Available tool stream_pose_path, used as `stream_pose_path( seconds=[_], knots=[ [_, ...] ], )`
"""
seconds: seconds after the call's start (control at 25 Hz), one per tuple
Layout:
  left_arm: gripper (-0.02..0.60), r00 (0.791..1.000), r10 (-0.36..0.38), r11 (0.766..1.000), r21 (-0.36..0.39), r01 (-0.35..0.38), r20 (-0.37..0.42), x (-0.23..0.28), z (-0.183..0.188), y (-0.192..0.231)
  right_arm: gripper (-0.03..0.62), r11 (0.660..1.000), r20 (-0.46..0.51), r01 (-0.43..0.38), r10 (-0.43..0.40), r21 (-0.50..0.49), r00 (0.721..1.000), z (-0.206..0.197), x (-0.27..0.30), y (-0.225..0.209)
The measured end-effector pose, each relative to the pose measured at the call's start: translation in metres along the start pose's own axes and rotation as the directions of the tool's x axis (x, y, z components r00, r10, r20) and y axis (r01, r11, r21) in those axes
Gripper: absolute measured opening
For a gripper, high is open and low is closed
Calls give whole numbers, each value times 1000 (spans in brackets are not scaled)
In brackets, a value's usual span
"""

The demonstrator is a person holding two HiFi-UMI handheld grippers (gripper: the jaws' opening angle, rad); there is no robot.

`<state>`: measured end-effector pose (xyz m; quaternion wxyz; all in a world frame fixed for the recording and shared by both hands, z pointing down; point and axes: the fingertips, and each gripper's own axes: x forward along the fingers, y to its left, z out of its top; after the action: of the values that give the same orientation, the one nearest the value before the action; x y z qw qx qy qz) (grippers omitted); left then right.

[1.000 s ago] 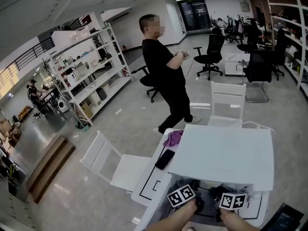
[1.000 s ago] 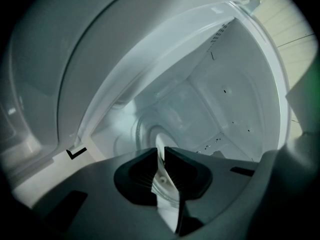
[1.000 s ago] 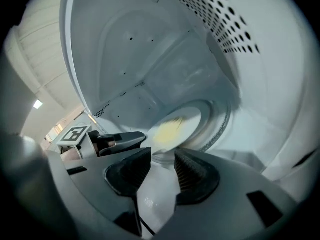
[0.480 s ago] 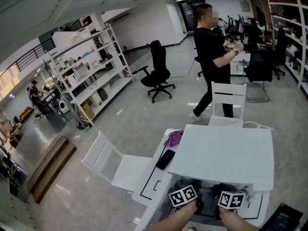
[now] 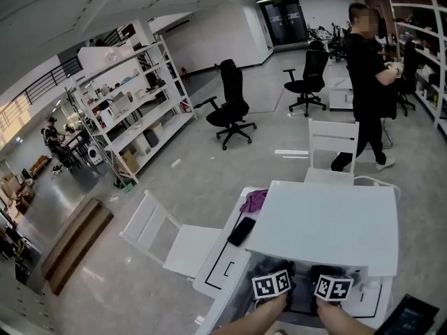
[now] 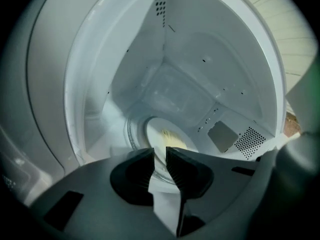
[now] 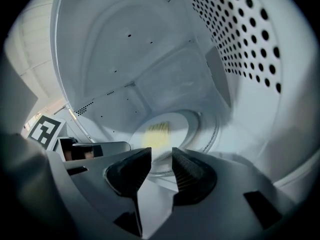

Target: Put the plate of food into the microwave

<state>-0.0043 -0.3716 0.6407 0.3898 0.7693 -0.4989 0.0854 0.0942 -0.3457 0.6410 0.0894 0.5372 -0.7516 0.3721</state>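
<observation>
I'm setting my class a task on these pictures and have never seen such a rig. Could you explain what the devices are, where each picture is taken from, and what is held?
No robot here: a person holds a two-jaw gripper in each hand. The head view comes from a camera on the person's head: a white boxy microwave stands on a white table, beside a black phone and a purple cloth. The two gripper views look along the jaws into the microwave, where a white round plate of yellow food lies on the turntable. The left gripper pinches its rim; the right gripper has jaws slightly apart at the rim.
</observation>
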Motion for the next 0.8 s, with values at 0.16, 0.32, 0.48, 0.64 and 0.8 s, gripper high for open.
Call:
stream_pose_path(
  seconds=[0.16,0.32,0.48,0.64,0.8],
  knots=[
    [59,1000,6,996,86,-6,-2,-4,1,-1,122,999,3,26,-26,-34,1000,2,1,1],
    [59,1000,-10,986,169,5,24,-10,6,-7,123,999,12,25,-25,-46,1000,0,-3,3],
    [59,999,-22,985,174,14,40,-13,9,-11,121,999,25,4,-3,-50,1000,2,-5,9],
    [59,998,-22,987,162,13,52,-20,4,-10,122,999,46,-30,32,-28,998,0,-14,14],
    [58,997,-22,988,153,12,68,-33,-6,-12,121,996,49,-83,83,-14,995,-7,-28,20]
  ],
)
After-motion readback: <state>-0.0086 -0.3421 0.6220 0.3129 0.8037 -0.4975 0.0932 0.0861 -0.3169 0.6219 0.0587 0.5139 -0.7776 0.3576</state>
